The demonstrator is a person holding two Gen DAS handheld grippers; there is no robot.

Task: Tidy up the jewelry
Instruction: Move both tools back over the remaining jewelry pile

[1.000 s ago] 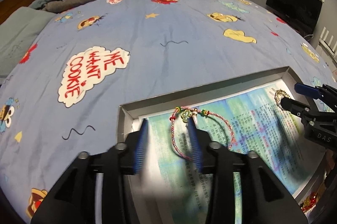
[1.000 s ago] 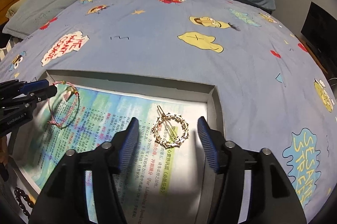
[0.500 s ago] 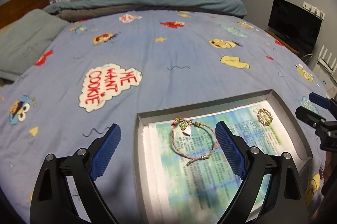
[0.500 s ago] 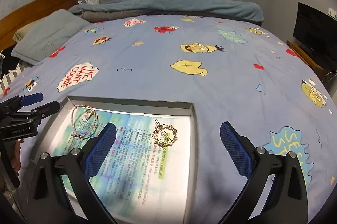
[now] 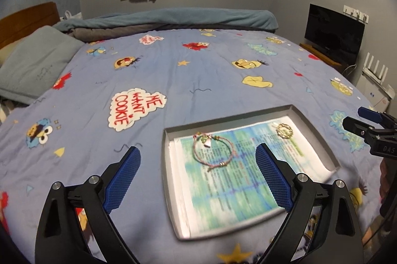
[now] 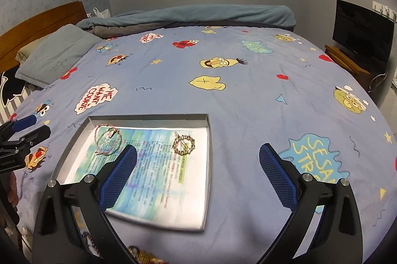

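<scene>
On the bed's blue quilt (image 5: 198, 80), printed with "WE WANT COOKIE" at ten o'clock from the tray and "SESAME STREET" in the right wrist view at three o'clock, lay one shallow grey tray (image 5: 165, 164) lined with a sheet of small, unreadable print. Two pieces of jewelry rested in it, well apart: one pink cord bracelet (image 5: 213, 152) toward nine o'clock and one gold ring-shaped brooch (image 6: 184, 145) toward two o'clock. Both the left hand-held gripper (image 5: 198, 179) and the right hand-held gripper (image 6: 198, 172) hung above with jaws spread wide, holding nothing.
</scene>
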